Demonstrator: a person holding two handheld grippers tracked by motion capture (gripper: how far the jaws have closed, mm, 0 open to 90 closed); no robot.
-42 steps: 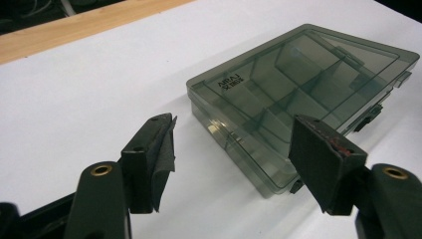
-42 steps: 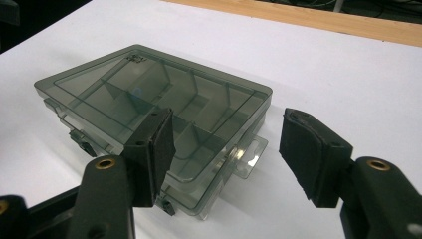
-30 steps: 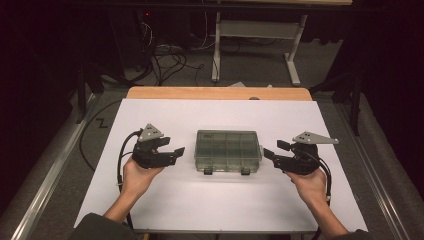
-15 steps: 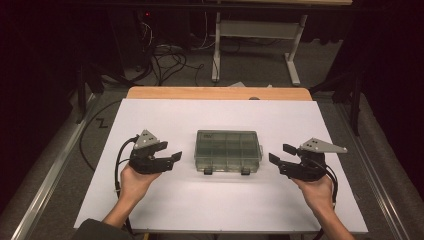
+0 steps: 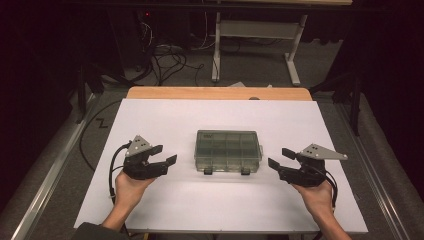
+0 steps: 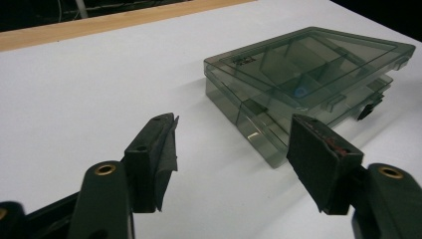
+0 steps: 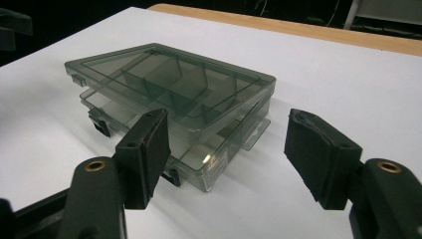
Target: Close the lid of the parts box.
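A smoky clear plastic compartment box [image 5: 228, 150] lies shut in the middle of the white table top, its two dark latches facing the person. My left gripper [image 5: 164, 155] is held just left of the box, open, with nothing between its jaws. My right gripper [image 5: 278, 157] is held just right of the box, also open and empty. In the left gripper view the box [image 6: 303, 79] lies ahead and to the right of the gripper [image 6: 231, 149]. The right gripper view has the box [image 7: 169, 99] ahead and to the left of the gripper [image 7: 226, 149]. Inner dividers show through the lid.
The white sheet [image 5: 150, 120] covers a wooden table whose bare strip [image 5: 220, 93] shows at the far edge. Beyond it stand a white desk frame [image 5: 250, 35] and tangled cables [image 5: 165, 55] on the dark floor. A metal rail [image 5: 50, 170] runs along the left.
Both hands have drawn back toward the person and slightly outward, away from the box. Both grippers stay open. The box has not moved.
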